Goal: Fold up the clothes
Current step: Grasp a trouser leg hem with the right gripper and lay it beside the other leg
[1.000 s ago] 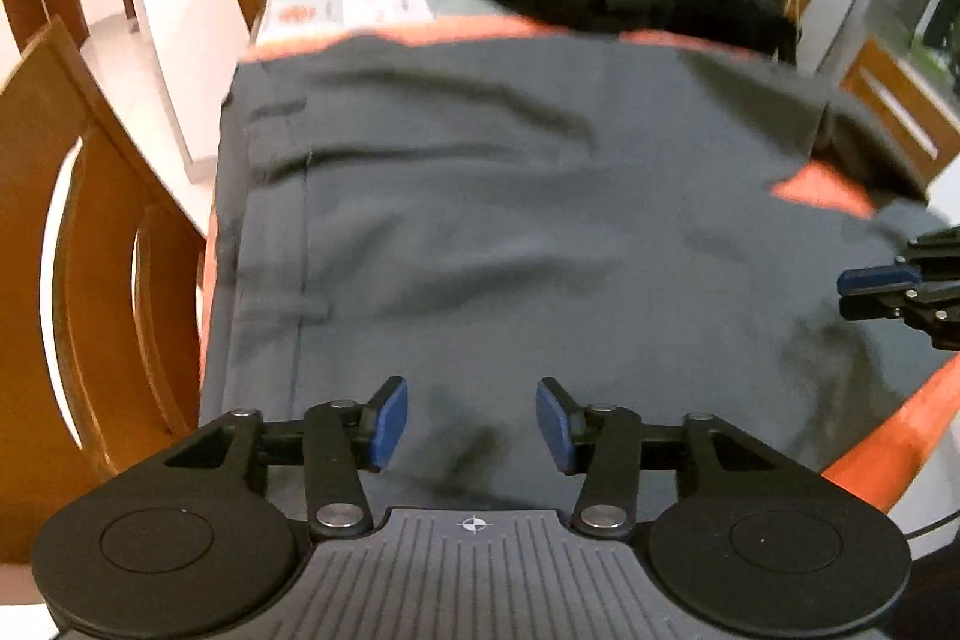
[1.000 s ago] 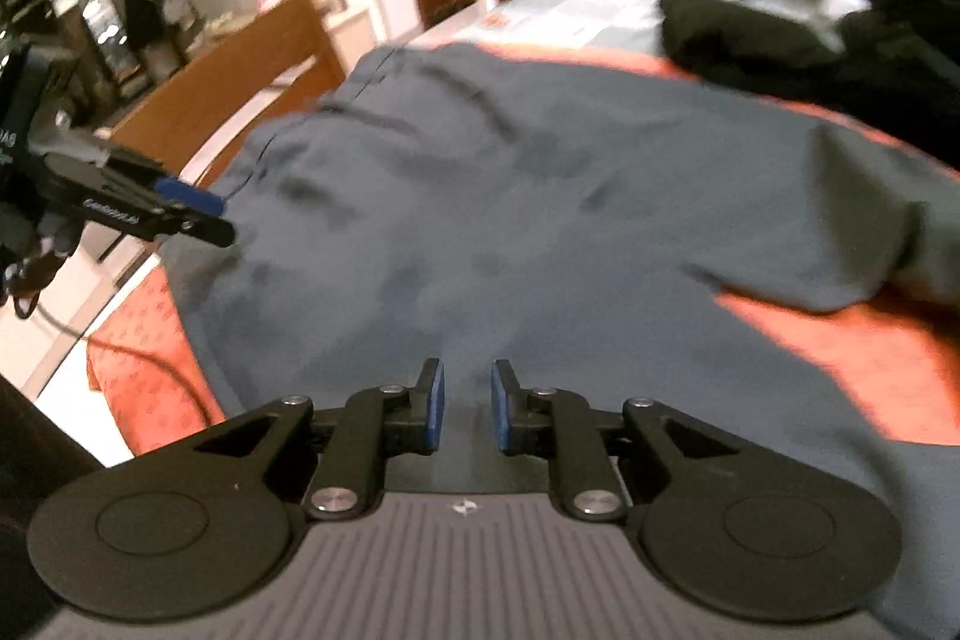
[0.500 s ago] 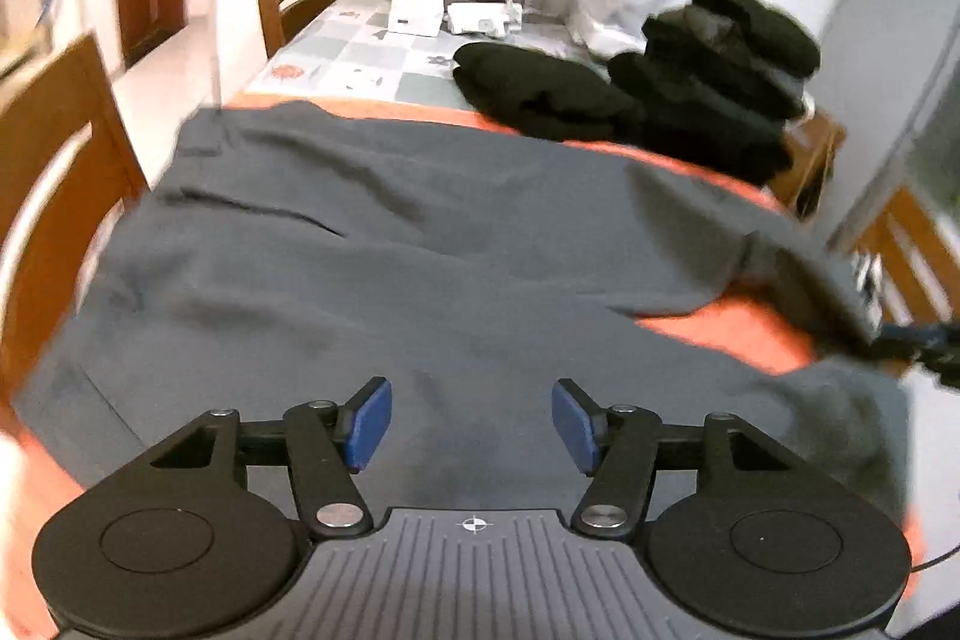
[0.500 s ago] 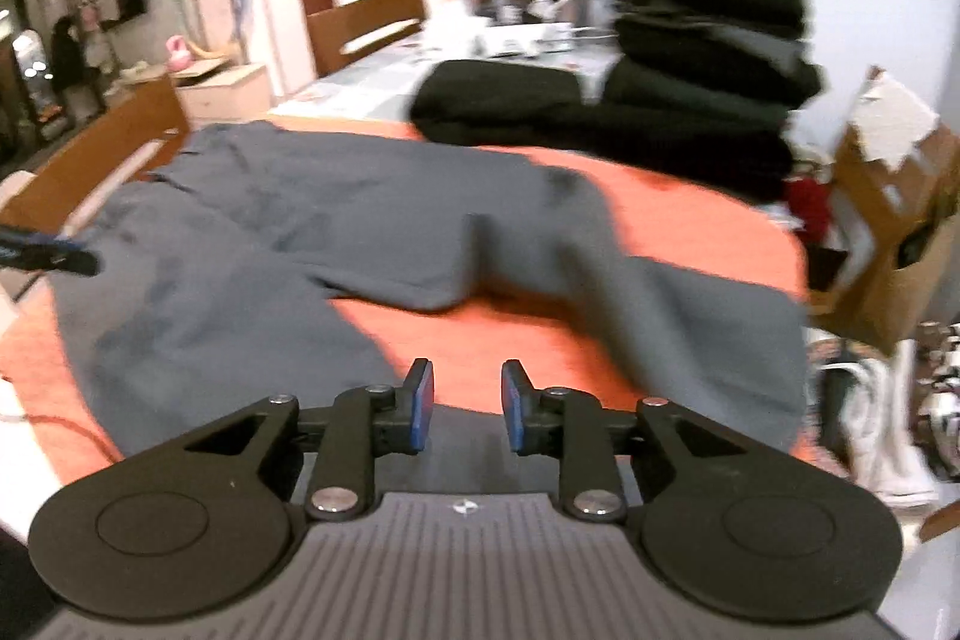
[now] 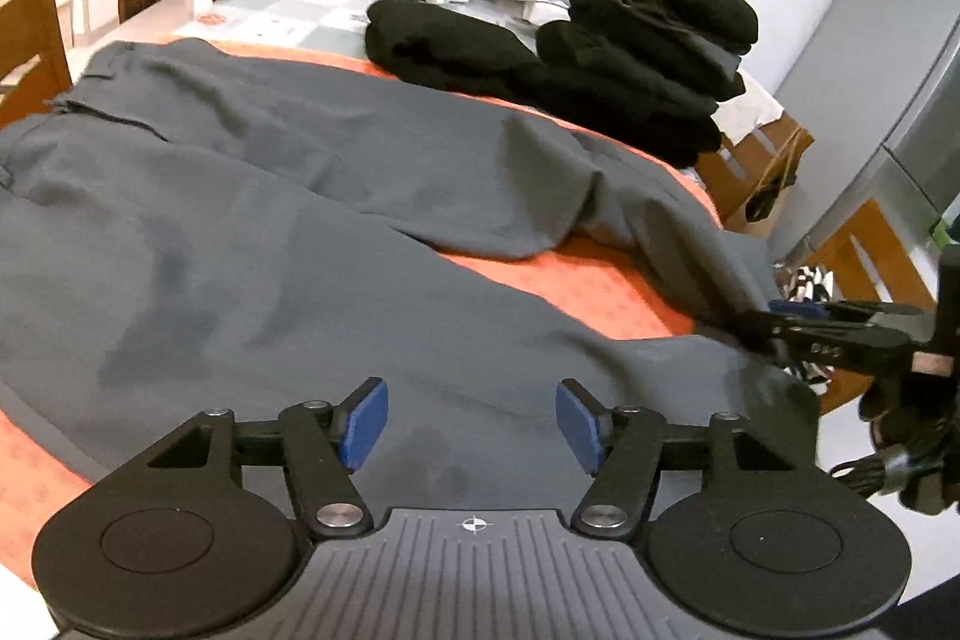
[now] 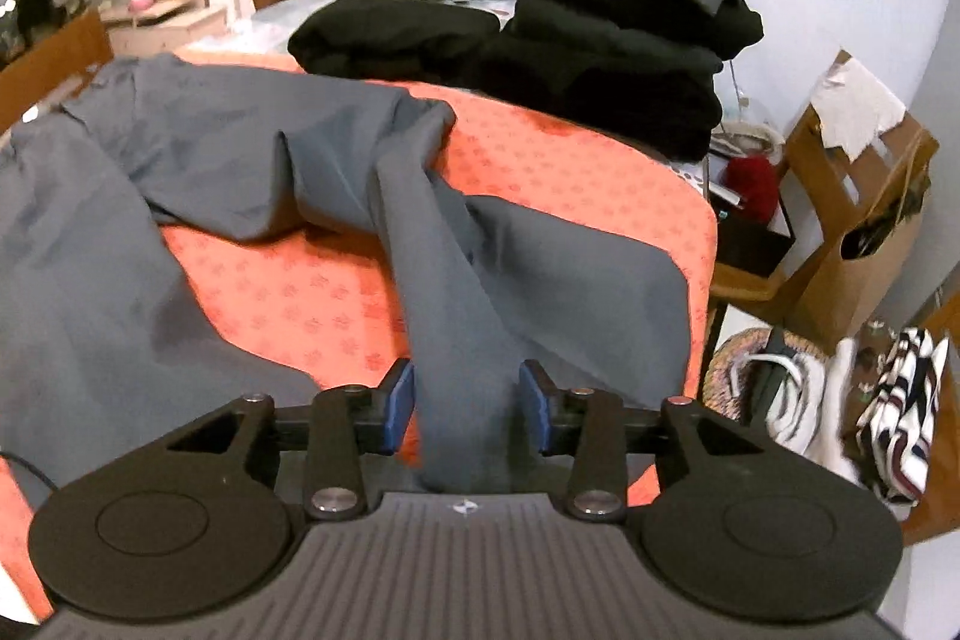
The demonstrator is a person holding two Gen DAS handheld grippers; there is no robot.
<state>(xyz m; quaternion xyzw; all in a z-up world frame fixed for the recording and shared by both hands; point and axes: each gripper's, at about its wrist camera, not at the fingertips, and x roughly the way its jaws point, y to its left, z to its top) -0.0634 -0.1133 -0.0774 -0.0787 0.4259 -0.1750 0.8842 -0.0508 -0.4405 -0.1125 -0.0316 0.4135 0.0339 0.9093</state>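
— Where are the trousers (image 5: pixel 300 232) lying?

— Across the table (image 5: pixel 570 274), lengthwise: waistband at the far left, both legs running toward the near right edge. The far leg bends and crosses the orange cover to the right gripper (image 6: pixel 465 403), which has a bunched fold of that leg pinched between its pads and raised off the table.

— And the left gripper (image 5: pixel 471 424)?

— Its jaws are wide and opening, with nothing between them. It hangs over the near leg, and that leg's end lies ahead and to its right, just beside the right gripper.

— So what does the next move turn on?

— I'd say on that offset. The left gripper is the nearer one to the free leg end, so it should go right along the leg's length and take hold there, to match the other side.

— What differs from a second ago?

— Then both grippers looked at the upper part of the trousers, and the right one was nearly closed and empty. Both views have since swung toward the leg ends, the right one now has cloth, and the left has widened.

— Anything else on the table?

— A stack of black clothes (image 5: pixel 648 58) at the far side, well apart.
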